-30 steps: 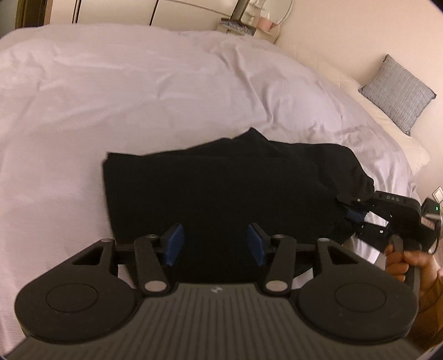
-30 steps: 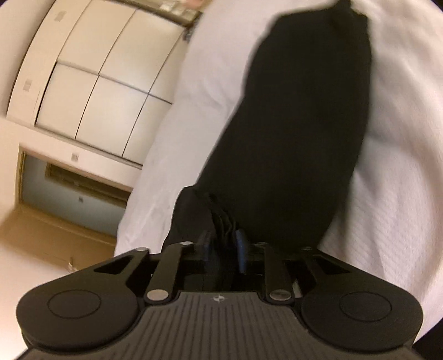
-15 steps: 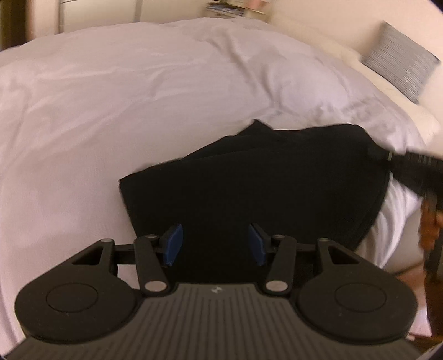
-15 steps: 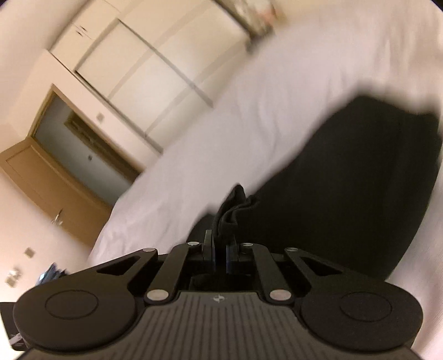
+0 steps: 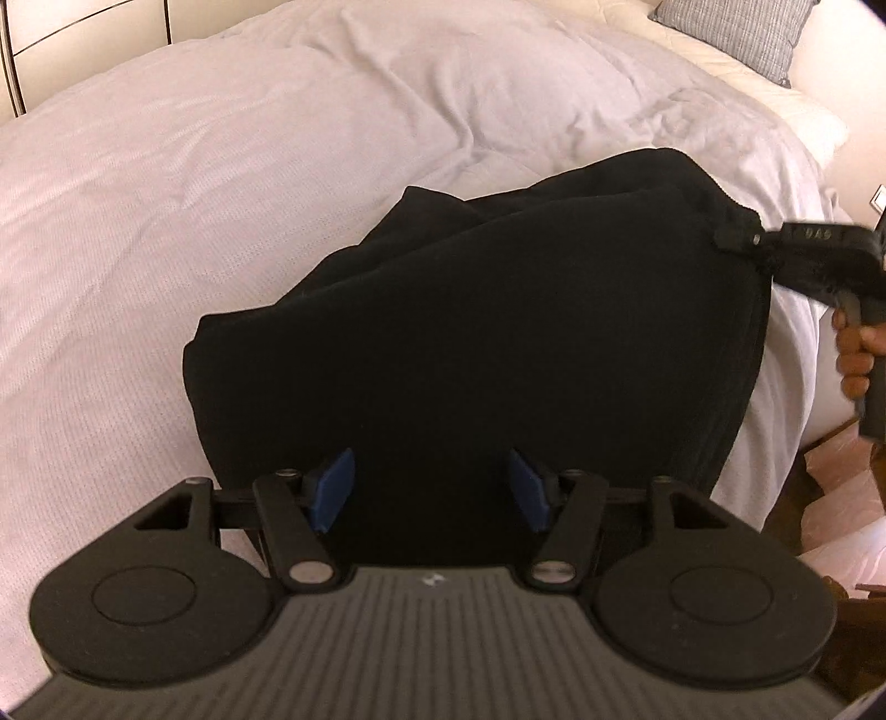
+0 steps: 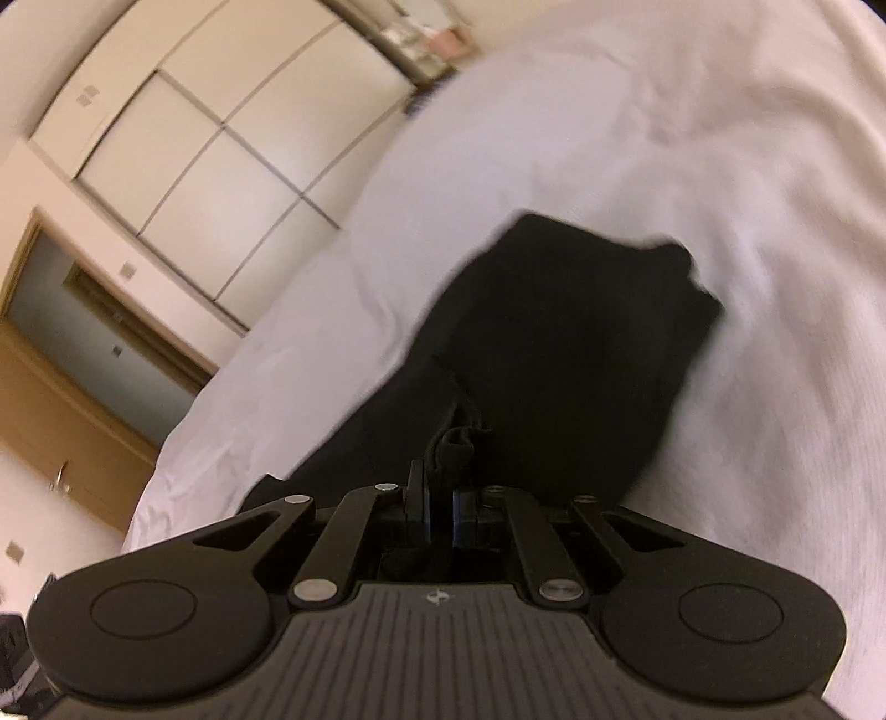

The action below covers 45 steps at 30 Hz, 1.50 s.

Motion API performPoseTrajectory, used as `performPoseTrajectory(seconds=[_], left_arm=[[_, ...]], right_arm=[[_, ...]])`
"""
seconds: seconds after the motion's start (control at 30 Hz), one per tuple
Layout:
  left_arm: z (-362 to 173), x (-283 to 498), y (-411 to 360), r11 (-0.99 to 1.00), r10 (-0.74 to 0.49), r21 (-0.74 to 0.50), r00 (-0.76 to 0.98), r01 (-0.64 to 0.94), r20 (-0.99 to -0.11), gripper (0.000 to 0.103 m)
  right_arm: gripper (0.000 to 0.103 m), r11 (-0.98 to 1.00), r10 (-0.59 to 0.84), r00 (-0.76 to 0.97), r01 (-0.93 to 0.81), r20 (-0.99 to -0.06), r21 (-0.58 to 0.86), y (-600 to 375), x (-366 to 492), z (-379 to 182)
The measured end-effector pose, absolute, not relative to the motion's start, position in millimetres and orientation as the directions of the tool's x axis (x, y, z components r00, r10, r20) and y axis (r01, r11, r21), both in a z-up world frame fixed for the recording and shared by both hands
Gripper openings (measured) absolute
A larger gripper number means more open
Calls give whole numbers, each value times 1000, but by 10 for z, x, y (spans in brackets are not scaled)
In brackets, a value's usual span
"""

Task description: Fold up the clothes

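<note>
A black garment (image 5: 487, 332) lies folded in layers on the white bed (image 5: 166, 232). My left gripper (image 5: 432, 490) hovers over its near edge, jaws opening, the blue pads apart and pressing on nothing. The right gripper (image 5: 731, 235), held by a hand (image 5: 855, 354), pinches the garment's far right corner. In the right wrist view the right gripper (image 6: 440, 507) is shut on a bunched edge of the black garment (image 6: 554, 354), which stretches away across the white bed (image 6: 747, 387).
A grey pillow (image 5: 736, 27) lies at the head of the bed, upper right. The bed's right edge drops to a floor with pale bags (image 5: 830, 509). White cupboard doors (image 6: 210, 166) and a wooden door frame (image 6: 66, 387) stand beyond the bed.
The right gripper closed on the garment's corner and pulled it sideways, so the garment turned on the bed. My left gripper shifted over the near edge and its pads spread wider.
</note>
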<state>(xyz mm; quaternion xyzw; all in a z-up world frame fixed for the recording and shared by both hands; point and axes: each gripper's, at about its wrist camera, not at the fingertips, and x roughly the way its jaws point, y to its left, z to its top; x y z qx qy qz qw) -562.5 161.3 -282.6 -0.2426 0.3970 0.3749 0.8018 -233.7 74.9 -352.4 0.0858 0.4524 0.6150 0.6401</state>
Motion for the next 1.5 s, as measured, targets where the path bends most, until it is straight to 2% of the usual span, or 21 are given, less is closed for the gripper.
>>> performPoseTrajectory(seconds=[0.13,0.27,0.5,1.23,1.4,1.5], left_arm=[[-2801,-5551,1520,621,410,-69,399,-781,-820,57],[-2825,-5604,1546,591,440,-29,352,-806,-826,57],[-2786,-5632,1657,525,487,25,277,-850,-828,57],[-2822,-5617,1820,468,513,-4,275,-884,-813,58],[-2786,-5544,1894,456,525,-14,282,-890,-803,58],[-2807,-5478,1958,455,528,-1,270,-891,-805,59]], right_arm=[[7,199,870,-181,-723,-458,662,718,-2212,-3383],[7,244,845,-188,-696,-500,675,699,-2193,-3530],[5,261,845,-198,-658,-497,706,633,-2142,-3652],[6,252,826,-172,-739,-537,625,623,-2222,-3504],[5,113,881,-166,-835,-444,538,705,-2209,-3046],[5,123,905,-110,-857,-410,501,684,-2057,-2932]])
